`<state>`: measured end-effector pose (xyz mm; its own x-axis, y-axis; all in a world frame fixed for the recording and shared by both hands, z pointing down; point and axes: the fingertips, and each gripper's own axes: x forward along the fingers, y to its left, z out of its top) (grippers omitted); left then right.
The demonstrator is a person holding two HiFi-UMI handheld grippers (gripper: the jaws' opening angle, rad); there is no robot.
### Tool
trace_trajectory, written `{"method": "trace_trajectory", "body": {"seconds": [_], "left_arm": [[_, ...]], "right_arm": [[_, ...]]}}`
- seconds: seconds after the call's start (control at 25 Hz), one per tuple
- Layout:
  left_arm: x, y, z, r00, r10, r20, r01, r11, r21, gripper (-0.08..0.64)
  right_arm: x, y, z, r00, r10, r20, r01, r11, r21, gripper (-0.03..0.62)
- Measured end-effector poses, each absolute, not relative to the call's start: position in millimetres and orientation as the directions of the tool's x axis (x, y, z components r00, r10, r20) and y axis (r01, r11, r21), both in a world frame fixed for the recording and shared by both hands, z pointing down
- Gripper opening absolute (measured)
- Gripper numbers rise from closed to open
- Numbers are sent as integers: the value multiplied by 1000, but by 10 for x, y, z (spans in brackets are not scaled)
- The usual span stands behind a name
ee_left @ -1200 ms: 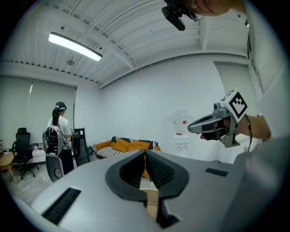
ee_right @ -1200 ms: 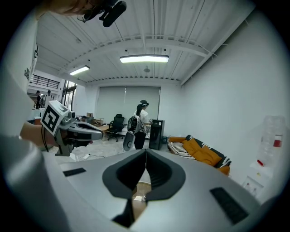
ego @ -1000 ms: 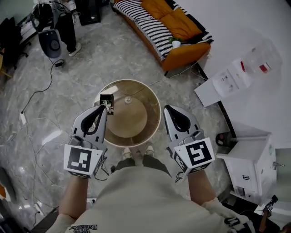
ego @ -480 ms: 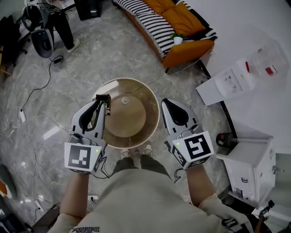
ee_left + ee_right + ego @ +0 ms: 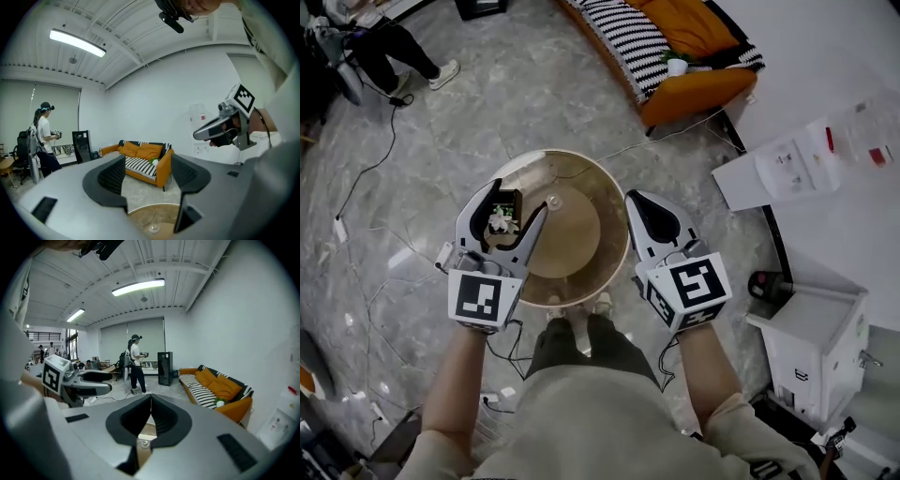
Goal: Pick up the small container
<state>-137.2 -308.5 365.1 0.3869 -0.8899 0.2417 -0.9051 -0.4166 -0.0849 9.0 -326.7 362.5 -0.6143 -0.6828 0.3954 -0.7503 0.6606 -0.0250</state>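
The small container (image 5: pixel 502 215) is a dark box with something white in it. It sits at the left edge of the round tan table (image 5: pixel 605 208). My left gripper (image 5: pixel 517 199) hovers over it with its jaws opening. In the head view the container shows between them, and the pads do not press on it. In the left gripper view my left gripper (image 5: pixel 147 176) has only air between its fingers, with the table (image 5: pixel 154 226) below. My right gripper (image 5: pixel 637 200) is shut and empty over the table's right rim, and my right gripper (image 5: pixel 150 401) shows its pads meeting.
An orange sofa (image 5: pixel 689 42) with a striped cover stands beyond the table. A white cabinet (image 5: pixel 820 342) and a white board with papers (image 5: pixel 787 169) are at the right. Cables (image 5: pixel 370 169) trail over the marble floor at the left, where a person (image 5: pixel 380 42) stands.
The left gripper's jaws were together beside the container and now stand wide apart with the container between them. Both grippers sit slightly higher in the head view.
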Motion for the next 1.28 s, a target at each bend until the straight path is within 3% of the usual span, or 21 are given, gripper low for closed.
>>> {"method": "trace_trajectory", "body": {"seconds": [0.44, 1.28], "left_arm": [[-1246, -3695, 4928, 399, -870, 290, -895, -438, -84, 347], [-1116, -4007, 8011, 401, -748, 528, -894, -446, 47, 370]], "right_arm": [[-29, -3683, 4547, -625, -648, 436, -746, 660, -89, -3], [-132, -3771, 6843, -591, -587, 554, -768, 619, -164, -3]]}}
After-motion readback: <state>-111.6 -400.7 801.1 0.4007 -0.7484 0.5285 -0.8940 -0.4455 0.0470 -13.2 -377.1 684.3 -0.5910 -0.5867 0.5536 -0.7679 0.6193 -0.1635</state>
